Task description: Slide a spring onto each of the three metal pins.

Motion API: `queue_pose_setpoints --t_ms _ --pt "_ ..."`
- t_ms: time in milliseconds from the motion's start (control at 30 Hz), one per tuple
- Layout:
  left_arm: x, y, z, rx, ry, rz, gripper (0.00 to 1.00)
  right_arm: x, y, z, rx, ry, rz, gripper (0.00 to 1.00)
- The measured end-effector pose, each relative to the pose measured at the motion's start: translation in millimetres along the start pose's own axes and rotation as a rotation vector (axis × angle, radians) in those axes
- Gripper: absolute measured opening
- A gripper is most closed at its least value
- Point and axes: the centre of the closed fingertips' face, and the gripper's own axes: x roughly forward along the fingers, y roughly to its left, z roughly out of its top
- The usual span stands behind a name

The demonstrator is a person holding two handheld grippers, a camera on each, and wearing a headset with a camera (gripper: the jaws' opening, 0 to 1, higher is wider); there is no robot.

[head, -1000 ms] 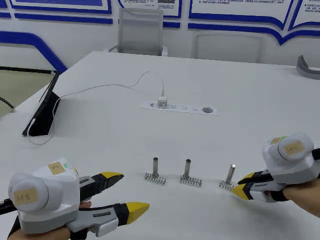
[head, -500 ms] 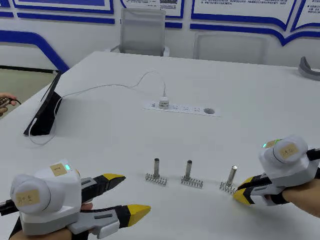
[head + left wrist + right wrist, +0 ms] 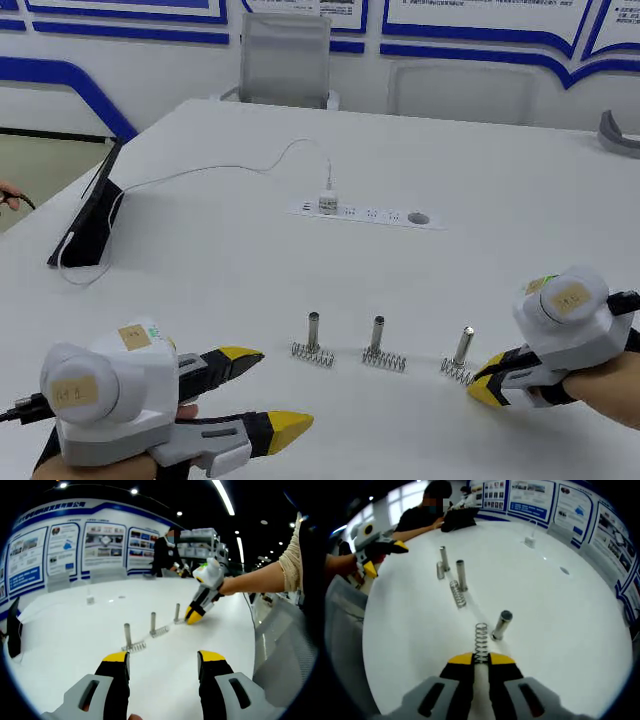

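On the white table point(image 3: 500, 180), blue-striped wall point(image 3: 160, 70) behind, near its front edge my right gripper point(image 3: 475, 659) pinches a spring point(image 3: 480, 639); my left gripper point(image 3: 163, 656) gapes.

Three metal pins point(image 3: 377, 333) stand upright in a row near the bench's point(image 3: 500, 200) front edge. A spring point(image 3: 384, 360) lies flat at each pin's foot.

Shiny metal pins point(image 3: 313, 330) and wire springs point(image 3: 311, 353) stand on a smooth, glossy white table point(image 3: 200, 290).
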Motion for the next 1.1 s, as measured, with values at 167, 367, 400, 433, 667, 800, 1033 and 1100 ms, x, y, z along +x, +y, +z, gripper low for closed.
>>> queue_pose_setpoints --t_ms 167,367,400,433,667,800,1033,1100 --pt "7.4 -5.1 -1.3 0.015 0.013 -0.022 0.55 -5.7 5.7 3.7 -0.031 0.0 0.012 0.12" --pt "18.2 -13.2 -1.0 0.034 0.025 -0.053 0.55 -11.7 16.2 8.6 -0.078 0.003 0.042 0.12" --pt "20.5 -15.2 -1.4 0.04 0.03 -0.061 0.54 -12.7 19.6 9.7 -0.089 0.005 0.053 0.12" --pt "21.9 -16.5 -1.6 0.043 0.032 -0.066 0.54 -13.2 22.3 10.3 -0.094 0.006 0.062 0.12" --pt "34.3 -25.0 -9.0 0.058 0.059 -0.108 0.53 -12.5 41.8 11.2 -0.14 0.025 0.126 0.12" --pt "40.2 -31.3 -11.7 0.071 0.074 -0.128 0.53 -14.1 54.2 14.2 -0.172 0.03 0.163 0.12" --pt "47.4 -39.9 -13.2 0.104 0.096 -0.162 0.52 -16.8 67.3 20.8 -0.221 0.033 0.203 0.12" --pt "49.5 -41.6 -12.4 0.115 0.1 -0.17 0.52 -18.2 72.3 25.0 -0.24 0.03 0.215 0.12"
